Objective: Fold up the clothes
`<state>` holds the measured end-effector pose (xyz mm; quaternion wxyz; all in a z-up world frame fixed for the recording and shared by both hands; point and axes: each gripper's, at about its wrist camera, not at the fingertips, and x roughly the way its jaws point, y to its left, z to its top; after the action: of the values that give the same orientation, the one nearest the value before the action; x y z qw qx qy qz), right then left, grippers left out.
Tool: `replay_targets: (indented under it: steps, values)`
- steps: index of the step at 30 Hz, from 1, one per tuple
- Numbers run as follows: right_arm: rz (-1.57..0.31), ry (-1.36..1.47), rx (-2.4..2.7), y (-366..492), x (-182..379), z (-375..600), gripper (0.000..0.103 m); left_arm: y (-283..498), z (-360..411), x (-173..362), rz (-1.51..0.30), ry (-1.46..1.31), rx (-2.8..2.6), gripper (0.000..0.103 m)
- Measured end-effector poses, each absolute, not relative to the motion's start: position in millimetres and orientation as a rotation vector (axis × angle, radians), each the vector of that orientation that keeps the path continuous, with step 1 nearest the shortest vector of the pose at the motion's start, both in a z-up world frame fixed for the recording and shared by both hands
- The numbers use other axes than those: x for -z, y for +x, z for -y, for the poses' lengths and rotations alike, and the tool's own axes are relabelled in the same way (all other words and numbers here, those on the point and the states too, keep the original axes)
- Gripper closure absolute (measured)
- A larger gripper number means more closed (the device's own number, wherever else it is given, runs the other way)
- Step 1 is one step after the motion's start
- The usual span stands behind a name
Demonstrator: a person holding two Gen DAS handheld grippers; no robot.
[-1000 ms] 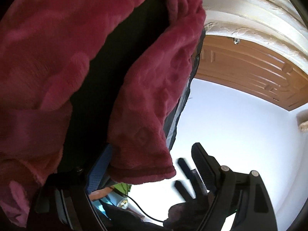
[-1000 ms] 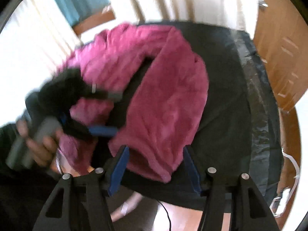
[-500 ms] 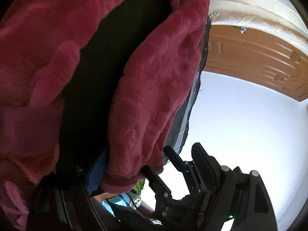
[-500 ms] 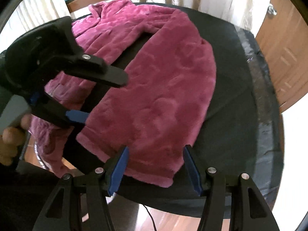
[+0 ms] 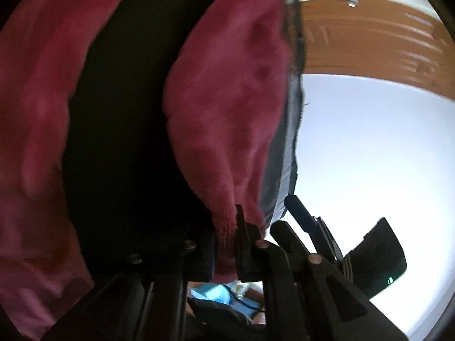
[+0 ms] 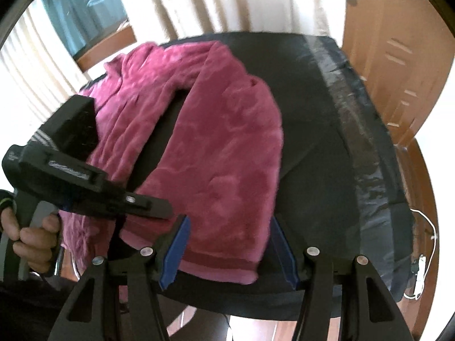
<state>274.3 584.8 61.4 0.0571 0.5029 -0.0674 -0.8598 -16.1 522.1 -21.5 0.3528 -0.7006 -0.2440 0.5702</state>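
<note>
A dark pink fleece garment (image 6: pixel 227 156) lies spread on the black-covered table (image 6: pixel 312 113), its banded hem (image 6: pixel 221 264) at the near edge. In the left wrist view my left gripper (image 5: pixel 226 233) is closing tight on a corner of that hem, and the fleece (image 5: pixel 227 99) is pinched between its fingers. The right wrist view shows the left gripper (image 6: pixel 159 210) at the hem's left corner, held by a person's hand (image 6: pixel 31 236). My right gripper (image 6: pixel 230 221) stands open astride the hem, its blue pads (image 6: pixel 176 250) on either side and not pressing.
A wooden door (image 6: pixel 398 71) stands at the right and pale curtains (image 6: pixel 227 0) hang behind the table. A grey taped strip (image 6: pixel 355 130) runs along the table's right side. A white cable (image 6: pixel 426 227) hangs off the right edge.
The left gripper stood open beside the hem and has now shut on its corner, rising a little. The right gripper has sunk slightly towards the hem, its jaws unchanged.
</note>
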Motion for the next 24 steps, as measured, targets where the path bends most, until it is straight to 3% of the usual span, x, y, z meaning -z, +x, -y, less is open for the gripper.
replay_targets:
  steps: [7,17,18,21,24]
  values:
    - [0.348,1.479,2.667,257,-72,-580,0.043,-69,-498,-88,0.507,-1.528,-1.714,0.094]
    - [0.365,1.483,2.674,234,-80,-546,0.043,-63,-326,-175,0.526,-1.306,-2.008,0.094]
    - [0.361,1.485,2.672,232,-80,-541,0.043,-82,-324,-180,0.532,-1.284,-2.039,0.094]
    - [0.342,1.494,2.656,222,-79,-525,0.043,-142,-258,-131,0.539,-1.227,-2.129,0.094]
    - [0.316,1.502,2.638,210,-77,-509,0.043,-171,-232,-129,0.525,-1.198,-2.228,0.094]
